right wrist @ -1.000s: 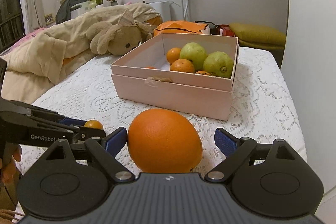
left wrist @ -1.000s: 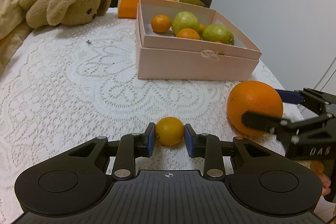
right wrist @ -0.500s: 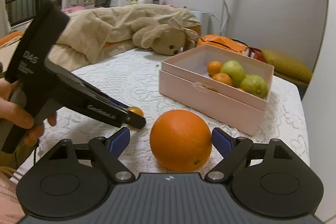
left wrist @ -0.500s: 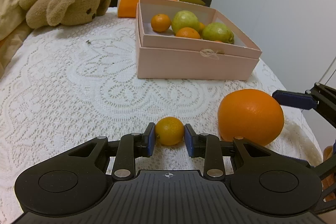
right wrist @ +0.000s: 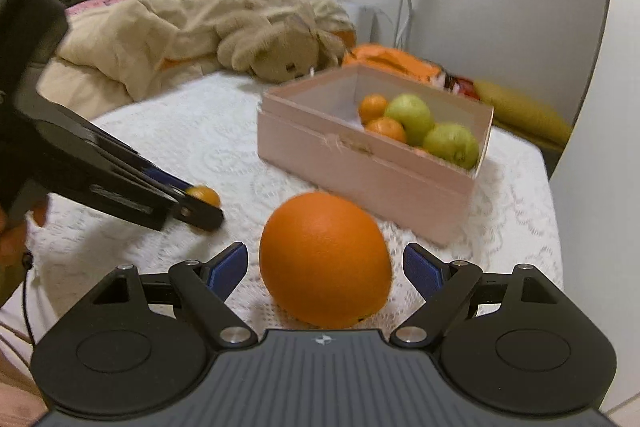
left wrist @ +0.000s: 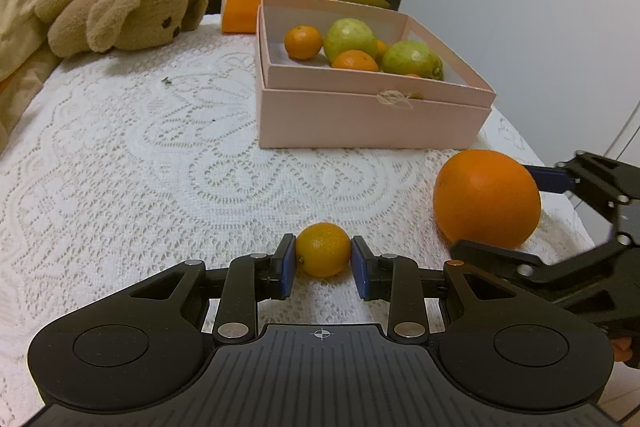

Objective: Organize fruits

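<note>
Right wrist view: your right gripper [right wrist: 325, 269] gapes around the large orange [right wrist: 325, 259]; centre it, then squeeze while the left gripper [left wrist: 323, 261] clamps the small citrus [left wrist: 323, 249].

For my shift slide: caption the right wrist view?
Open right gripper straddles big orange; pink box of fruit behind.

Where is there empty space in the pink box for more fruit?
The near-left part of the pink box is bare, beside the small mandarin and behind the front wall. The far right side is crowded with green fruits and mandarins. The lace tablecloth left of the box is bare too.
</note>
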`<state>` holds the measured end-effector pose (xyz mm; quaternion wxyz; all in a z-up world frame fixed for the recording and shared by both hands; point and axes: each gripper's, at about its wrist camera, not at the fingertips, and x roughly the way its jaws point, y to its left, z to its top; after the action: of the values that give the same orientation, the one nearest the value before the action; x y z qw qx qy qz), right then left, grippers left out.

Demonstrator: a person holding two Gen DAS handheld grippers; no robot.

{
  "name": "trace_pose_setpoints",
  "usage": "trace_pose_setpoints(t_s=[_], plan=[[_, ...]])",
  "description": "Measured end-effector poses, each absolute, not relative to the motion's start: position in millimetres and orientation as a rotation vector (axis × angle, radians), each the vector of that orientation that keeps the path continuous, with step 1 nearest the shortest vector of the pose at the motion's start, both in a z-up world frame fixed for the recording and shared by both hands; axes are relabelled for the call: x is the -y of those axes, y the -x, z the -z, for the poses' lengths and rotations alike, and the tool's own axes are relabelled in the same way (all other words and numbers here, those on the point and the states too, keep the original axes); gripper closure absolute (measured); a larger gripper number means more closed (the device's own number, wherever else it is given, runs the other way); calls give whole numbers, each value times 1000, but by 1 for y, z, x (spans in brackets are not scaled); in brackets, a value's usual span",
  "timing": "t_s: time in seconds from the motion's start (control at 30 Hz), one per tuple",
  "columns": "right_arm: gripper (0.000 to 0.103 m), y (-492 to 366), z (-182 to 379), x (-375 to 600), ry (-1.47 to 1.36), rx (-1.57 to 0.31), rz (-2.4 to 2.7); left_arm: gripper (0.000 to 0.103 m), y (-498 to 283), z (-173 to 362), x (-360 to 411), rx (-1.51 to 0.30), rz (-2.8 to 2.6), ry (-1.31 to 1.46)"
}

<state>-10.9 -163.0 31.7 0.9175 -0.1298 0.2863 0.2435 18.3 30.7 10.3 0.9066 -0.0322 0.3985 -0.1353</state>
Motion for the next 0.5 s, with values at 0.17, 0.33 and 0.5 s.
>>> trace_pose_setpoints(t_s=[0.17,0.33,0.5], plan=[[17,-4,-23,160,235,-617,-483,69,-18,-10,-30,-823,279,61],[20,-7,-18,153,294,-608,-457,69,-18,-10,-30,-823,279,63],[28,-6,-20,155,304,-595,-423,69,-18,-10,-30,-823,278,64]])
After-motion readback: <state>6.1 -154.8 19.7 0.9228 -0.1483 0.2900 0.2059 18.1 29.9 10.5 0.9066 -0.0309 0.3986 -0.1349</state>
